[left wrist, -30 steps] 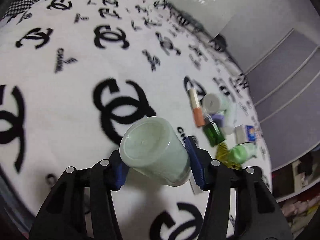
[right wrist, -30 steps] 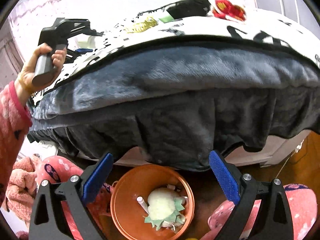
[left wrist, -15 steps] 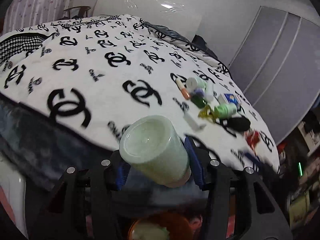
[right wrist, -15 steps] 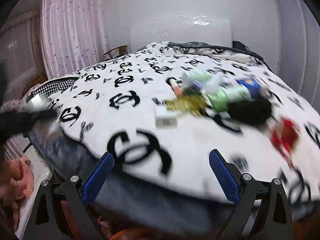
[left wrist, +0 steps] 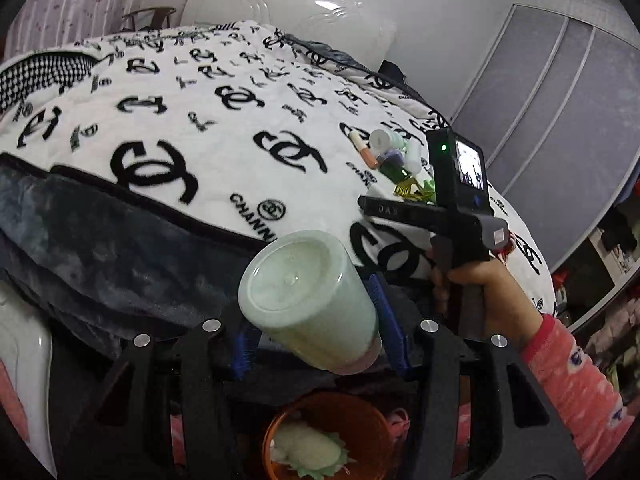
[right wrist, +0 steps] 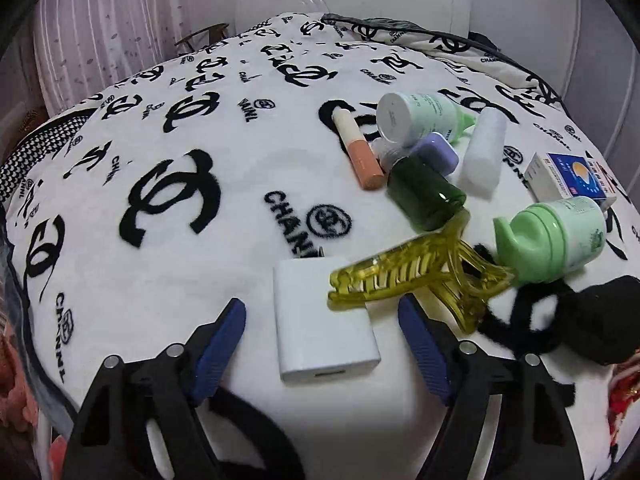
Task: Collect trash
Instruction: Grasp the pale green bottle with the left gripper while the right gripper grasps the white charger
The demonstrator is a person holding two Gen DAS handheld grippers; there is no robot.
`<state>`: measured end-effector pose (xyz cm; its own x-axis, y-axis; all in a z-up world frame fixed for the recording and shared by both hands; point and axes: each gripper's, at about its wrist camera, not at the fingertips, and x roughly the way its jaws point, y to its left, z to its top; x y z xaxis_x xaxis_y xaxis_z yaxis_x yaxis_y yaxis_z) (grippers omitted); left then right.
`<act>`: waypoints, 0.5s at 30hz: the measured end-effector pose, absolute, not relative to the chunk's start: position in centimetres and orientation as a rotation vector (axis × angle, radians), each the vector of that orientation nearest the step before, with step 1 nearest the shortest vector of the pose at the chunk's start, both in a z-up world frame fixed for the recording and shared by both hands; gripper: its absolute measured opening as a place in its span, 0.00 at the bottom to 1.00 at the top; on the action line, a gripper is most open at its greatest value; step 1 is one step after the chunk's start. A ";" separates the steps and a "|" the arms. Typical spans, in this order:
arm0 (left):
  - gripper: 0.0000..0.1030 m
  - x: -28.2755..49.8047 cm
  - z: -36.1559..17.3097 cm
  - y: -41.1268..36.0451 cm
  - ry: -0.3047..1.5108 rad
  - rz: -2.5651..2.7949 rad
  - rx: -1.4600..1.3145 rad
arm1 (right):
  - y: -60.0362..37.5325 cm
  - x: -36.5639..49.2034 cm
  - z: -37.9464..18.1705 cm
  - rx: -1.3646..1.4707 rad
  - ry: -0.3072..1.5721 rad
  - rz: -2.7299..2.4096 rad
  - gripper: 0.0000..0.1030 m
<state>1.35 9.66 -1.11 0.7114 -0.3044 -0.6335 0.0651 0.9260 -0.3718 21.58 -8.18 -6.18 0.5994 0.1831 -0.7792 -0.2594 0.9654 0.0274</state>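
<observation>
My left gripper (left wrist: pixel 316 332) is shut on a pale green bottle (left wrist: pixel 308 300), held past the bed's edge above an orange bin (left wrist: pixel 372 420) that has a pale green item in it. My right gripper (right wrist: pixel 320 340) is low over the white logo blanket (right wrist: pixel 180 240). Its jaws are closing around a white charger block (right wrist: pixel 324 320), and the pads stand clear of the block's sides. A yellow hair claw (right wrist: pixel 420 276) lies just beyond, partly over the block. In the left wrist view a hand (left wrist: pixel 480 280) in a pink sleeve holds the right gripper's handle.
Past the claw lie a dark green bottle (right wrist: pixel 424 196), a green-capped bottle (right wrist: pixel 552 236), a peach tube (right wrist: pixel 360 152), a white and green bottle (right wrist: pixel 416 116), a white tube (right wrist: pixel 484 152), a small box (right wrist: pixel 568 176) and black fabric (right wrist: pixel 592 320).
My left gripper drew back off the bed with the bottle; the bin now shows beneath it. My right gripper swung from above the bin to the bed's clutter, and its jaws narrowed.
</observation>
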 end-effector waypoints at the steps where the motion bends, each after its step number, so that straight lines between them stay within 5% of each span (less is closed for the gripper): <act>1: 0.48 1.4 -1.3 9.7 0.762 -0.214 -0.341 | -8.2 21.5 -6.1 -0.079 0.893 0.273 0.54; 4: 0.48 1.3 -1.8 9.8 0.772 -0.215 -0.344 | -8.5 21.2 -6.0 -0.035 0.904 0.296 0.38; 15: 0.48 0.3 -1.6 8.9 0.773 -0.233 -0.330 | -10.1 16.8 -4.5 0.016 0.883 0.363 0.38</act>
<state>0.32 8.93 -1.58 0.6945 -0.3244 -0.6422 0.0850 0.9233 -0.3745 16.79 -10.11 -4.47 0.5777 0.3163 -0.7525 -0.3036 0.9390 0.1616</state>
